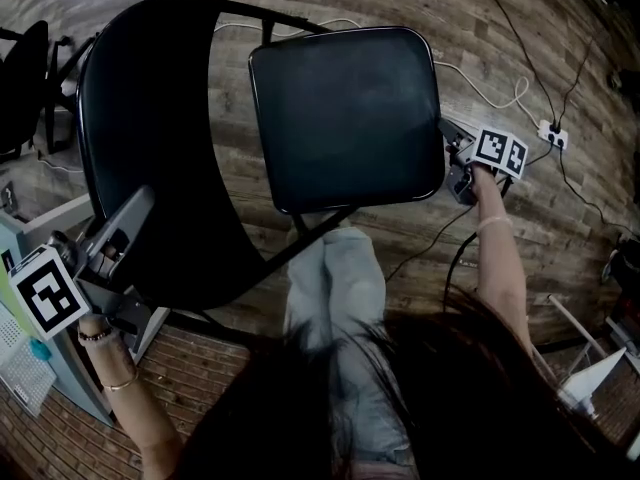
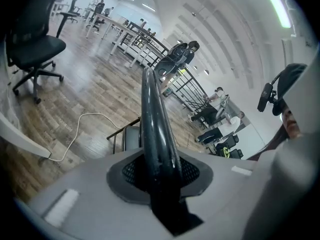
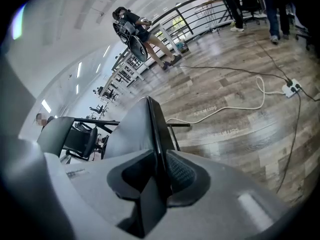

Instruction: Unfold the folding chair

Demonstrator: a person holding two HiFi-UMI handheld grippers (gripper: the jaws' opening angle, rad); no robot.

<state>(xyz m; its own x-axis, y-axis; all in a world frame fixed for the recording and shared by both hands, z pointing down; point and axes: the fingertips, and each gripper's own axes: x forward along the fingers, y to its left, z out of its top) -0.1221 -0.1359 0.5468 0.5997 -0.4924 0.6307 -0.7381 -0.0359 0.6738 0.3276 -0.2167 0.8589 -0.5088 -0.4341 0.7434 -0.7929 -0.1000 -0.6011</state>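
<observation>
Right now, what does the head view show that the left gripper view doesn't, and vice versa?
Head view only: the whole seat, the right hand-held gripper at its right edge, a power strip. Left gripper view only: an office chair, desks, distant people. Both: the left hand-held gripper clamping the backrest, wood floor, a white cable.

The backrest (image 1: 150, 148) is sitting between the left hand-held gripper's (image 1: 138, 205) jaws, and the seat (image 1: 345, 118) is lying to that gripper's right. The right hand-held gripper (image 1: 447, 150) is closing on the seat's right edge. A power strip (image 1: 553, 135) is lying on the floor (image 1: 500, 28) just beyond it.
</observation>
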